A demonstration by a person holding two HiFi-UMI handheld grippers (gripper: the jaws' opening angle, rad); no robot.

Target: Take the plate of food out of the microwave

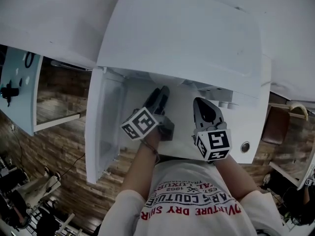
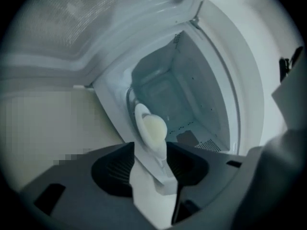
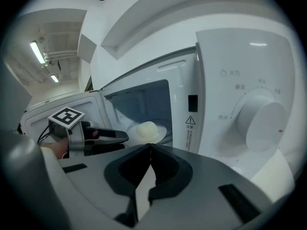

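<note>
The white microwave (image 1: pixel 187 38) stands open, its door (image 1: pixel 101 127) swung out to the left. Inside, a white plate (image 3: pixel 162 131) carries a pale round bun (image 3: pixel 146 130). My left gripper (image 1: pixel 162 93) reaches into the cavity. In the left gripper view the plate (image 2: pixel 143 115) shows edge-on, with the bun (image 2: pixel 154 127) on it. Its near rim stands between the parted jaws of the left gripper (image 2: pixel 151 145), which is open. My right gripper (image 1: pixel 201 103) hangs in front of the control panel, shut and empty, also seen as the right gripper (image 3: pixel 151 146). The head view hides the plate.
The control panel with a large dial (image 3: pixel 261 123) and a round button (image 1: pixel 244 147) sits right of the cavity. A pale cabinet door (image 1: pixel 19 87) hangs open far left. The cavity walls (image 2: pixel 201 80) close in around the plate. Brown wood-pattern floor (image 1: pixel 64 171) lies below.
</note>
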